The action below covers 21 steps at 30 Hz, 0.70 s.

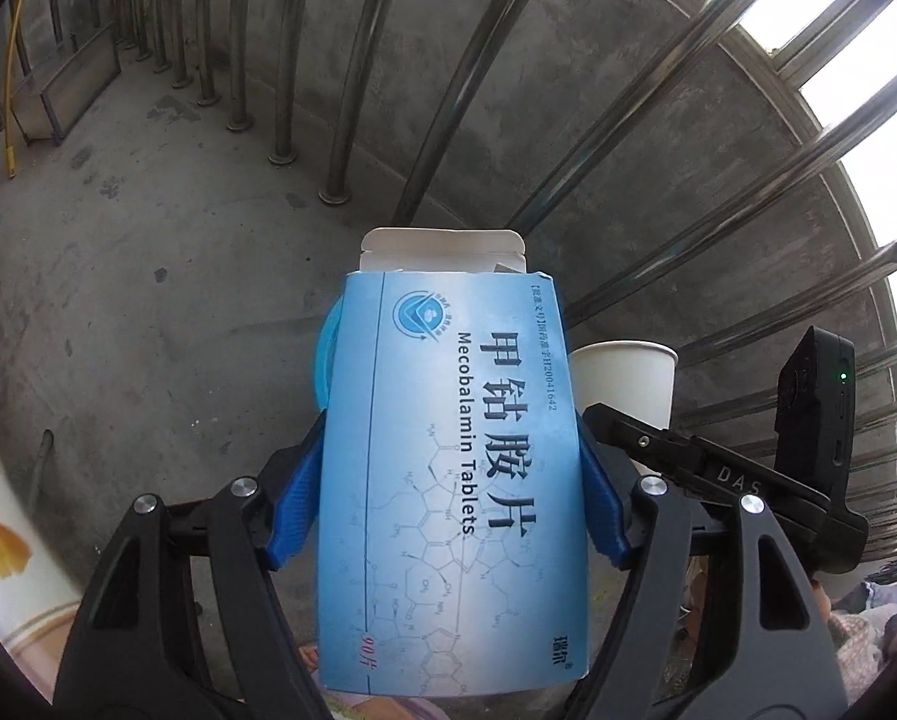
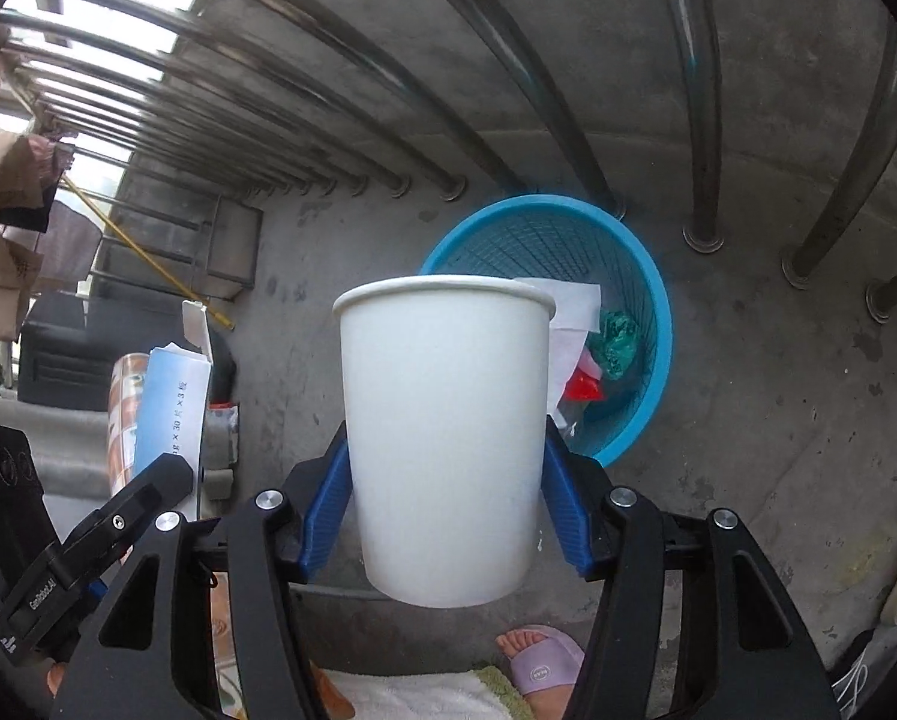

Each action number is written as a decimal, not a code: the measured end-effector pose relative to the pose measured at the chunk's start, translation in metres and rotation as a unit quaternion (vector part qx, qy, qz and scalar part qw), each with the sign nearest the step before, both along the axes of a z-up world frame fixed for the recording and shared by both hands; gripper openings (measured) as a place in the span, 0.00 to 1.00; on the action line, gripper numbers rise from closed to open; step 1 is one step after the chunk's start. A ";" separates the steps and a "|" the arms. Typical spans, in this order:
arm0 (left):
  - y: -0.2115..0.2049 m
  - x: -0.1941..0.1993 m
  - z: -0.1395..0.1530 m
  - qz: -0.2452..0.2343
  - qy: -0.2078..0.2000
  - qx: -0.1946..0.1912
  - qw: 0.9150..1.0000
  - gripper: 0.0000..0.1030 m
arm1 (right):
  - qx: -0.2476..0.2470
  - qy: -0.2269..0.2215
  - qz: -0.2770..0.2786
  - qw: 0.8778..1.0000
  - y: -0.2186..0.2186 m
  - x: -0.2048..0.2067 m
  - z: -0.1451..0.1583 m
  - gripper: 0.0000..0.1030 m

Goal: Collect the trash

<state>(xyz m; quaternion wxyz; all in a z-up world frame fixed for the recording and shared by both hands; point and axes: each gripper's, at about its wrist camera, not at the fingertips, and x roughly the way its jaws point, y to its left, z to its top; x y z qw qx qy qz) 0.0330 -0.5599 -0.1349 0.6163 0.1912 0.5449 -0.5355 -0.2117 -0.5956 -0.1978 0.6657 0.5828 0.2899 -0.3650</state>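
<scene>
My left gripper (image 1: 451,474) is shut on a blue Mecobalamin tablet box (image 1: 448,450), held upright with its white top flap open. Its edge also shows in the right wrist view (image 2: 172,408). My right gripper (image 2: 445,480) is shut on a white paper cup (image 2: 445,432), held upright; the cup also shows behind the box in the left wrist view (image 1: 628,384). A blue mesh waste basket (image 2: 646,276) stands on the concrete floor just beyond the cup, holding white paper, a green wrapper and a red scrap. A sliver of the basket (image 1: 322,360) shows left of the box.
Steel railing bars (image 2: 703,120) rise from the concrete floor behind the basket. A foot in a purple slipper (image 2: 538,660) is below the cup. A small metal frame (image 1: 64,84) and a yellow rod (image 1: 10,114) stand at the far wall.
</scene>
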 end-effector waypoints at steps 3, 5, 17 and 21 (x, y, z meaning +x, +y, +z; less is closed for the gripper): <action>-0.022 0.006 -0.021 0.019 -0.012 0.021 1.000 0.82 | -0.007 0.065 -0.010 0.998 -0.029 0.006 -0.038 0.77; -0.023 0.012 -0.026 0.036 0.000 0.031 0.999 0.82 | -0.003 0.110 -0.005 0.994 -0.038 0.008 -0.062 0.77; 0.055 0.028 0.061 0.030 -0.029 -0.068 0.997 0.82 | -0.097 0.094 -0.047 0.990 0.001 -0.016 -0.013 0.77; 0.112 0.031 0.108 0.040 -0.065 -0.116 0.990 0.84 | -0.188 0.088 0.002 0.978 0.039 0.006 0.050 0.78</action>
